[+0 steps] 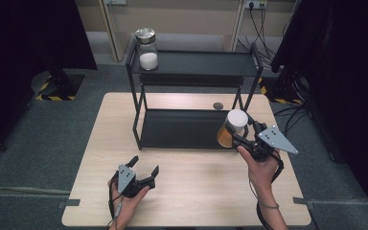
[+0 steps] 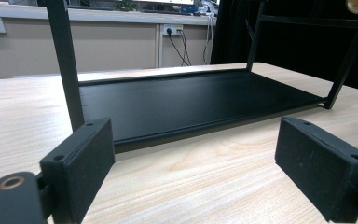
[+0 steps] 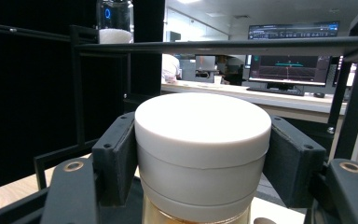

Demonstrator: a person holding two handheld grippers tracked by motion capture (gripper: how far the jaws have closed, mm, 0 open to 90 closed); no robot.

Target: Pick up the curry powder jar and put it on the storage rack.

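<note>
R gripper (image 1: 242, 136) clamps white-lidded amber jar (image 1: 233, 127) at lid, over lower shelf (image 1: 179, 129) right end. L gripper (image 1: 143, 168) gapes empty on table (image 1: 196, 191). Advise: keep jar upright, clear rack post (image 1: 247, 91).

Even overhead light, soft shadows; dim dark edges in the high view; gripper views slightly soft.

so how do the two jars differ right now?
The white-lidded jar holds amber contents; the metal-lidded jar holds white powder. The white-lidded jar is clamped by its lid in the right gripper at the lower shelf's right end; the metal-lidded jar stands free on the top shelf's left end. Both are upright, lidded, clear-bodied jars.
</note>
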